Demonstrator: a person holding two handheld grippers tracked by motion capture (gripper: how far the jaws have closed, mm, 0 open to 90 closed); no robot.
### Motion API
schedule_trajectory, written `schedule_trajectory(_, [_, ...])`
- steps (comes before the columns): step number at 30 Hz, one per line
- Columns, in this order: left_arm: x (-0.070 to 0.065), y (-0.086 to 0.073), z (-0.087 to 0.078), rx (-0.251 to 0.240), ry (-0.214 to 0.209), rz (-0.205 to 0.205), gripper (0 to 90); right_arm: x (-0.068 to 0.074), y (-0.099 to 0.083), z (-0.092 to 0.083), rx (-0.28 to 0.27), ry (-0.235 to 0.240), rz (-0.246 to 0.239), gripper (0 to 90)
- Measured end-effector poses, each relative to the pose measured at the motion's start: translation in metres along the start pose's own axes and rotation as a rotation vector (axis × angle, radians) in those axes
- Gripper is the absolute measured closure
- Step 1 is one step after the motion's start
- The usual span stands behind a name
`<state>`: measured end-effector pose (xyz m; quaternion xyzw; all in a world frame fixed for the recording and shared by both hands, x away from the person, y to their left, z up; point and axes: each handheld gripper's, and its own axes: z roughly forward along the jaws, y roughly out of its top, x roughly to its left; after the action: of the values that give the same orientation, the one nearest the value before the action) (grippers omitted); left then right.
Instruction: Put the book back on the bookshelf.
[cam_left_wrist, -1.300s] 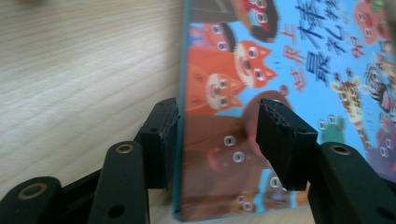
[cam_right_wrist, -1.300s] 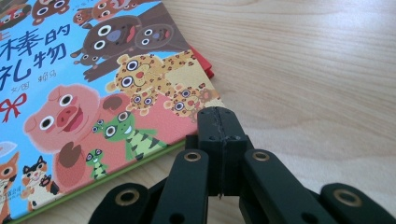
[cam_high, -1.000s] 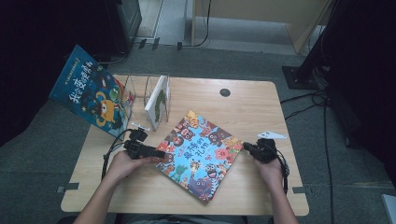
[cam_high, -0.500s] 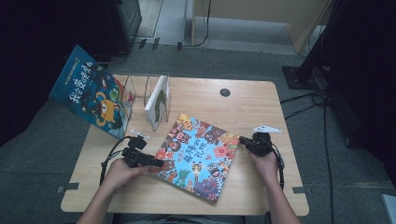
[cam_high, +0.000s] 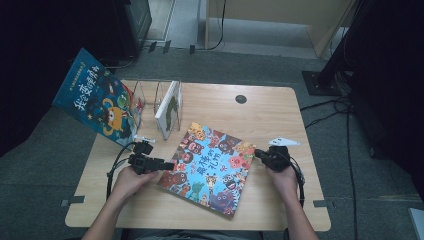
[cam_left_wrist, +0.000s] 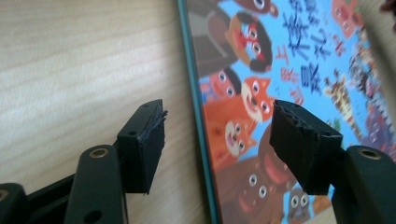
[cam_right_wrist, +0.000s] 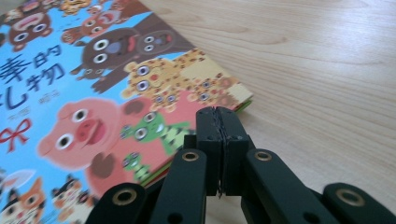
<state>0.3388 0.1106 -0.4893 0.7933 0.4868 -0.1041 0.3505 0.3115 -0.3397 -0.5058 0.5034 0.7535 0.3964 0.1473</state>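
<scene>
A colourful animal picture book (cam_high: 210, 167) lies flat and askew on the wooden table (cam_high: 280, 112). My left gripper (cam_high: 170, 165) is at the book's left edge. In the left gripper view its jaws (cam_left_wrist: 219, 140) stand open astride that edge, one fingertip (cam_left_wrist: 144, 140) over bare wood and the other over the cover (cam_left_wrist: 289, 60). They have just been opening, and neither pad presses on the book. My right gripper (cam_high: 257, 152) is at the book's right edge. In the right gripper view it (cam_right_wrist: 218, 126) is shut on nothing, just off the cover's corner (cam_right_wrist: 84, 93).
A blue picture book (cam_high: 95, 102) leans against a clear stand (cam_high: 137, 105) at the table's back left. A second clear stand holds a thin white-edged book (cam_high: 169, 107). A black grommet (cam_high: 241, 99) sits near the far edge. Cables run over the floor at right.
Both hands have shifted only slightly beside the book. The book lies where it was.
</scene>
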Motion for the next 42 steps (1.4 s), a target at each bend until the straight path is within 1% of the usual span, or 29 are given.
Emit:
schedule_trajectory(1, [0.000,0.002,0.001,-0.001,-0.003,0.014,39.6,0.002,-0.001,-0.001,-0.001,0.004,0.000,89.4])
schedule_trajectory(5, [-0.004,0.011,0.003,0.001,0.010,0.041,40.9,0.012,-0.006,-0.008,0.004,0.025,-0.019,89.5])
schedule_trajectory(7, [-0.003,0.014,0.004,0.001,0.008,0.044,40.8,0.017,-0.010,-0.010,0.006,0.036,-0.030,89.5])
schedule_trajectory(9, [-0.001,0.017,0.006,0.002,0.004,0.034,40.4,0.022,-0.013,-0.012,0.013,0.049,-0.042,89.5])
schedule_trajectory(10, [0.000,0.019,0.007,0.007,-0.005,0.031,40.1,0.025,-0.014,-0.013,0.016,0.055,-0.048,89.6])
schedule_trajectory(13, [0.001,0.022,0.011,0.026,-0.009,0.025,39.8,0.031,-0.017,-0.014,0.023,0.067,-0.054,89.8])
schedule_trajectory(16, [0.002,0.024,0.015,0.042,-0.018,0.026,39.9,0.033,-0.019,-0.016,0.027,0.071,-0.056,89.8])
schedule_trajectory(19, [0.002,0.027,0.019,0.061,-0.015,0.031,39.8,0.034,-0.022,-0.017,0.039,0.076,-0.061,89.8])
schedule_trajectory(22, [0.002,0.028,0.025,0.078,-0.021,0.023,39.3,0.036,-0.025,-0.018,0.045,0.088,-0.071,89.8])
schedule_trajectory(23, [0.002,0.029,0.025,0.079,-0.026,0.023,39.7,0.037,-0.026,-0.018,0.049,0.091,-0.069,89.9])
schedule_trajectory(25, [0.001,0.030,0.026,0.085,-0.023,0.031,39.4,0.038,-0.027,-0.019,0.051,0.096,-0.075,90.0])
schedule_trajectory(28, [0.000,0.031,0.028,0.088,-0.033,0.022,39.3,0.040,-0.028,-0.020,0.053,0.103,-0.079,90.0])
schedule_trajectory(30, [-0.001,0.031,0.029,0.099,-0.040,0.030,39.4,0.040,-0.028,-0.021,0.055,0.111,-0.081,90.0])
schedule_trajectory(31, [-0.002,0.032,0.030,0.104,-0.040,0.036,39.5,0.040,-0.029,-0.021,0.053,0.114,-0.082,90.0])
schedule_trajectory(34, [-0.003,0.033,0.030,0.109,-0.037,0.036,39.0,0.041,-0.029,-0.021,0.048,0.124,-0.094,90.0])
schedule_trajectory(36, [-0.002,0.034,0.031,0.113,-0.040,0.026,39.6,0.041,-0.028,-0.022,0.048,0.133,-0.102,90.0])
schedule_trajectory(39, [-0.005,0.035,0.032,0.125,-0.029,0.037,38.0,0.042,-0.029,-0.022,0.049,0.138,-0.102,90.0])
schedule_trajectory(40, [-0.006,0.036,0.032,0.123,-0.030,0.027,36.9,0.042,-0.029,-0.022,0.049,0.139,-0.102,90.0])
schedule_trajectory(42, [-0.007,0.037,0.033,0.127,-0.024,0.020,36.7,0.041,-0.029,-0.022,0.045,0.140,-0.097,90.0])
